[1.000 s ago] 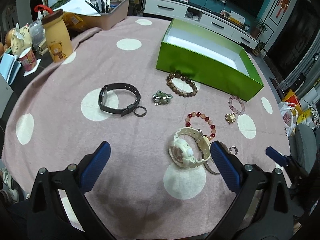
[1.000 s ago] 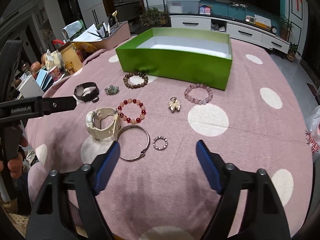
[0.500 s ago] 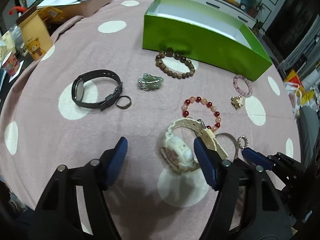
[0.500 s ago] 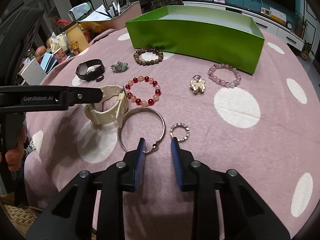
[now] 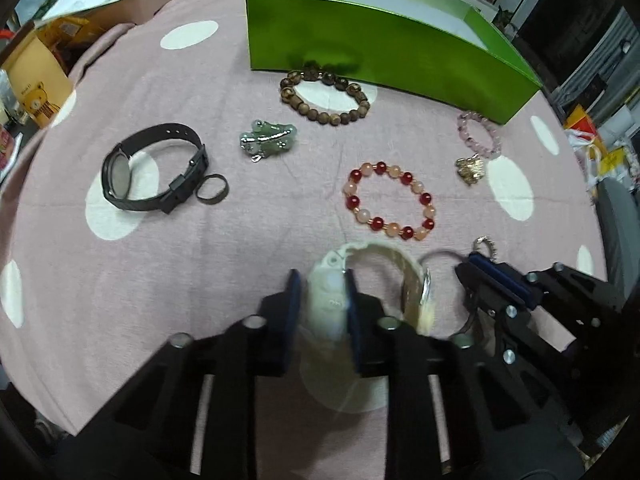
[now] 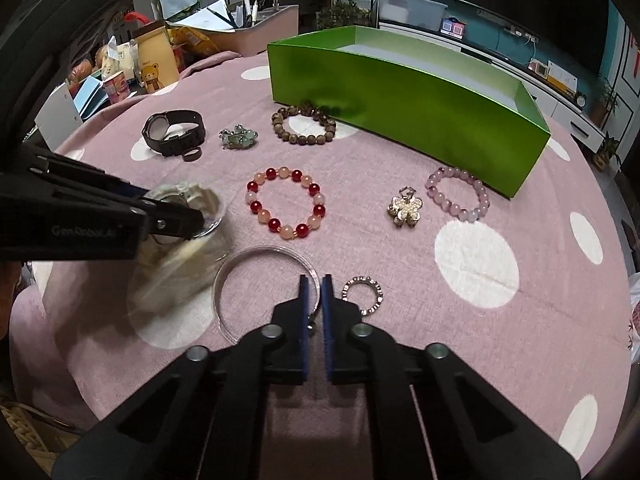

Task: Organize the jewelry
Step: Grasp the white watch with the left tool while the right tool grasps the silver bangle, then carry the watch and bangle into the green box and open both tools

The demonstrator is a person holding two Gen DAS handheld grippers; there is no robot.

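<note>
My left gripper (image 5: 320, 284) is shut on the case of a cream watch (image 5: 380, 276), which is blurred and seems just off the cloth; it also shows in the right wrist view (image 6: 184, 224). My right gripper (image 6: 315, 286) is shut on the rim of a silver bangle (image 6: 256, 268) lying on the cloth. An open green box (image 6: 400, 104) stands at the back, empty as far as I see. A red and peach bead bracelet (image 6: 286, 204) lies between grippers and box.
On the pink dotted cloth lie a black watch (image 5: 154, 168), a dark ring (image 5: 212, 194), a green jade charm (image 5: 268, 140), a brown bead bracelet (image 5: 324, 98), a pink bead bracelet (image 6: 458, 194), a gold flower brooch (image 6: 404, 208) and a crystal ring (image 6: 362, 294). Clutter stands at the far left (image 6: 156, 68).
Both grippers moved forward and down and closed, the left onto the cream watch, the right onto the silver bangle. The cream watch is now blurred and shifting.
</note>
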